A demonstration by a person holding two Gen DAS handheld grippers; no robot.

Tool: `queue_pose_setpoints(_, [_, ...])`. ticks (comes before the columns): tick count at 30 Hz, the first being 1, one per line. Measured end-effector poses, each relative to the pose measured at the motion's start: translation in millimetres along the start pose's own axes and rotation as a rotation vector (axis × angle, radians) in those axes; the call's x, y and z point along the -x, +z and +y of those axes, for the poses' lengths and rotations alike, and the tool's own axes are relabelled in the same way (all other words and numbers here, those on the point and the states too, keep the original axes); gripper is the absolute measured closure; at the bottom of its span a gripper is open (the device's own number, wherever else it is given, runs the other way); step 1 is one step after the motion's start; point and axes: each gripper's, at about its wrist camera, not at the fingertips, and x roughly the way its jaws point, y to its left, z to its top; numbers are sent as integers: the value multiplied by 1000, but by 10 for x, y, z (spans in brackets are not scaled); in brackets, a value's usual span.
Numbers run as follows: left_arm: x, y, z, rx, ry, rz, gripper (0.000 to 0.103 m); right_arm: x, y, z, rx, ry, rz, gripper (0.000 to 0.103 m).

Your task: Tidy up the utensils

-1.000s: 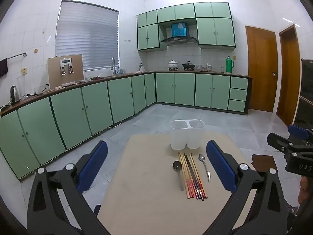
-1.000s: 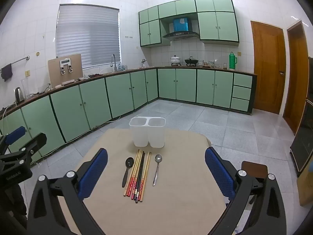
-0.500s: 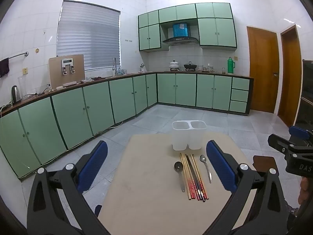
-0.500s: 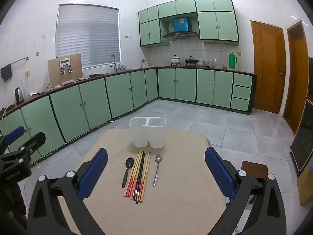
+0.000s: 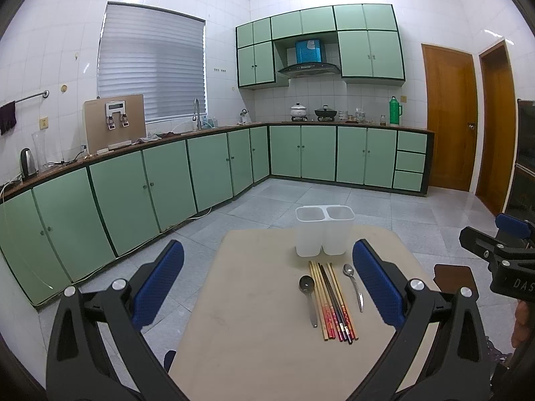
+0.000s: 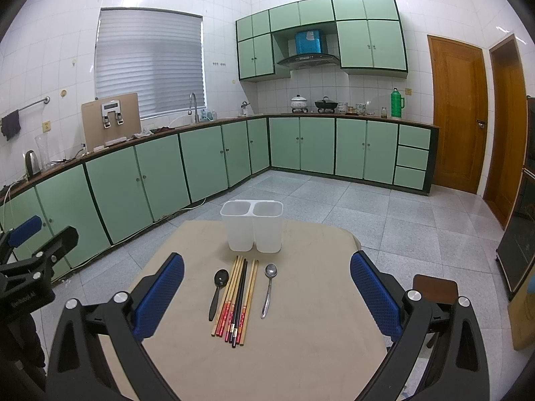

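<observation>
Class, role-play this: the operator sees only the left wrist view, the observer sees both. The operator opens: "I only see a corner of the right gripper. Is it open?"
Observer: Yes. The right gripper is wide open and holds nothing. The chopsticks, black spoon and silver spoon lie framed between its fingers.
Operator: Where does my left gripper sit from there?
Observer: The left gripper is beyond the left edge of the table, not over it.
</observation>
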Motion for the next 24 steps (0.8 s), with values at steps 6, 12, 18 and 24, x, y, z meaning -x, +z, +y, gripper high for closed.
queue_pose_setpoints(6, [2, -7, -38, 1, 2, -3, 5, 4, -3, -5, 0, 0, 0, 6])
queue_pose_setpoints(12, [0, 5, -33, 0, 2, -1, 5, 7, -3, -6, -1, 1, 0, 6])
queue_pose_setpoints(18, [-3, 1, -28, -1, 3, -1, 5, 6, -2, -7, -2, 1, 0, 6])
queue_pose_setpoints(24, [-4, -15, -32, -1, 3, -2, 5, 0, -13, -16, -1, 2, 2, 6])
